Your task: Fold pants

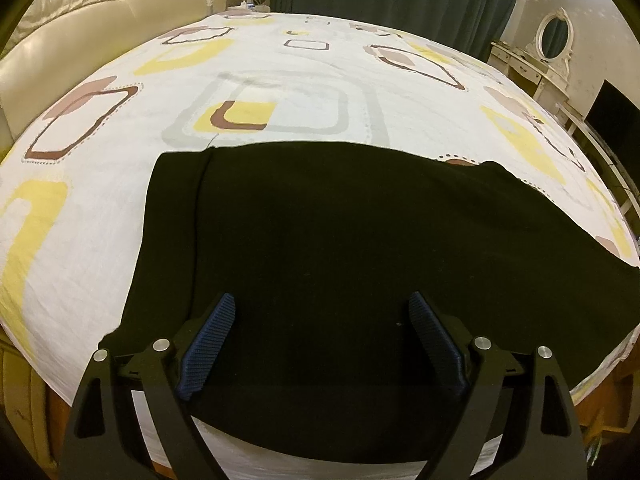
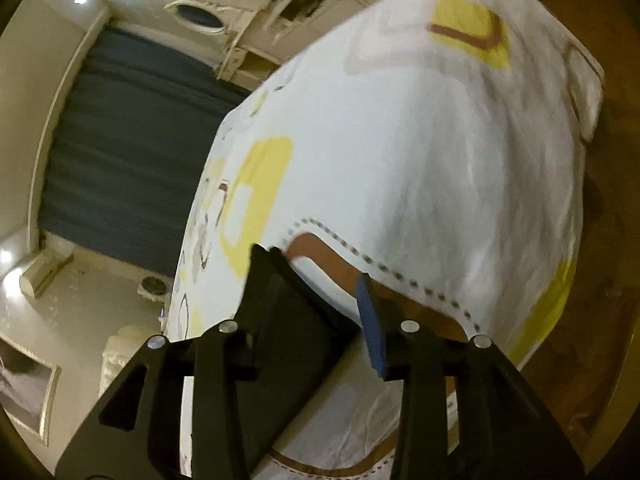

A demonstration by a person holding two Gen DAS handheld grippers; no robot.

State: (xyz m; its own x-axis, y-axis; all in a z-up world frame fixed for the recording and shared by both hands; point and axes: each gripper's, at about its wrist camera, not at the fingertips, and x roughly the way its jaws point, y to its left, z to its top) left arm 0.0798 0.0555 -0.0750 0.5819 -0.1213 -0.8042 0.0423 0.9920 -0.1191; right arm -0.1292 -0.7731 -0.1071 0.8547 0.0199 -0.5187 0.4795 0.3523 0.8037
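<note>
One pair of black pants (image 1: 328, 248) lies flat near the bed's (image 1: 100, 216) front edge, on a white sheet with yellow and brown shapes; no writing is legible. Only the left wrist view shows the whole garment, with the left tool (image 1: 322, 304) tilted steeply over it, spread wide and empty. Only the right wrist view, blurred, shows the right tool (image 2: 310, 264) partly parted, black cloth between its pads (image 2: 370, 320).
</note>
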